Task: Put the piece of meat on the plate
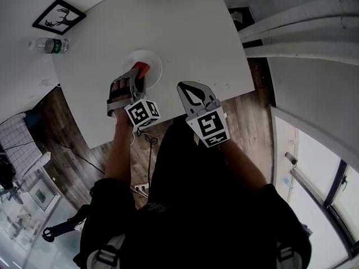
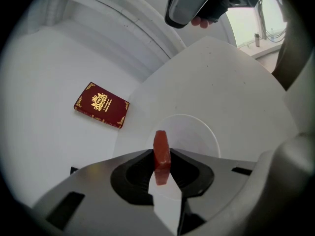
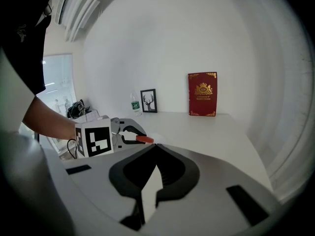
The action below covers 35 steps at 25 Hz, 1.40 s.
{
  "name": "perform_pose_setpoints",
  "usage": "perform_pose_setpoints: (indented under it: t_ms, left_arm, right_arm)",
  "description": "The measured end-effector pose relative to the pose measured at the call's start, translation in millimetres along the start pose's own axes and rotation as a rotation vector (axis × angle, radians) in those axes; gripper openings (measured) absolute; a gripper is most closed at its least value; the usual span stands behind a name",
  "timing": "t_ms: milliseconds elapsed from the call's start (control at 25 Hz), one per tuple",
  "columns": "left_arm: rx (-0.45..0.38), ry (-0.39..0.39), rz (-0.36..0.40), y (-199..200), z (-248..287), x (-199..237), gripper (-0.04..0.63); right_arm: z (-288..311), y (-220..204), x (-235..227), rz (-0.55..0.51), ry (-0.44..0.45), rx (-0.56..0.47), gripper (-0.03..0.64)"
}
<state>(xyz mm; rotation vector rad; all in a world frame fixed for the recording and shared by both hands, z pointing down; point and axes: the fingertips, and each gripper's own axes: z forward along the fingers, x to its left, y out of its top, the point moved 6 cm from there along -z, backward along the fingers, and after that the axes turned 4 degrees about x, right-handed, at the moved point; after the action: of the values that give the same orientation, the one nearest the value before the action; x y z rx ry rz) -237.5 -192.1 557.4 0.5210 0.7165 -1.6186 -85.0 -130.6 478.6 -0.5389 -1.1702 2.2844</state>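
Observation:
A small red piece of meat (image 2: 161, 154) stands on edge between the pads of my left gripper (image 2: 162, 168), which is shut on it. The meat hangs just over the near rim of a round white plate (image 2: 194, 132) on the white table. In the head view the left gripper (image 1: 139, 72) holds the meat (image 1: 142, 66) at the plate's (image 1: 152, 58) near-left edge. My right gripper (image 1: 183, 86) rests to the right of the plate, shut with nothing in it. From the right gripper view (image 3: 155, 146) I see the left gripper (image 3: 129, 133) and the meat (image 3: 144, 139) at the left.
A dark red book (image 2: 102, 104) with gold print is at the table's far side, also the book (image 3: 202, 94) in the right gripper view. A framed deer picture (image 1: 59, 15) and a water bottle (image 1: 50, 45) sit far left. The table's near edge (image 1: 168, 122) is by my body.

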Motion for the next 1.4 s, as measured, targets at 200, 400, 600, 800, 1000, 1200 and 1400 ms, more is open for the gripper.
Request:
perform_pose_setpoints:
  t_ms: [200, 400, 600, 800, 1000, 1200, 1400]
  left_arm:
    - [0.010, -0.003, -0.012, 0.0, 2.3, 3.3, 0.089]
    - [0.016, -0.012, -0.045, 0.3, 3.4, 5.5, 0.092]
    - [0.023, -0.020, -0.067, 0.2, 3.2, 3.7, 0.097]
    - [0.036, -0.036, -0.060, -0.2, 4.3, -0.2, 0.112]
    - [0.023, -0.075, -0.138, -2.4, 5.7, 1.0, 0.126]
    - [0.017, -0.107, -0.195, -2.4, 6.6, 0.6, 0.140]
    - [0.001, -0.139, -0.268, -4.5, 7.9, -0.3, 0.161]
  right_arm:
    - [-1.6, -1.1, -0.3, 0.002, -0.003, 0.001, 0.021]
    - [-2.8, -1.0, -2.5, 0.007, -0.008, -0.001, 0.021]
    - [-2.9, 0.0, -2.1, 0.008, -0.008, -0.006, 0.021]
    - [-3.0, -0.4, -0.5, 0.008, -0.008, -0.005, 0.021]
    - [-2.2, -2.2, 0.7, 0.008, -0.007, -0.003, 0.021]
    - [-3.1, -5.5, 0.0, 0.013, -0.009, 0.005, 0.021]
    - [-2.4, -4.5, 0.9, 0.012, -0.008, 0.003, 0.021]
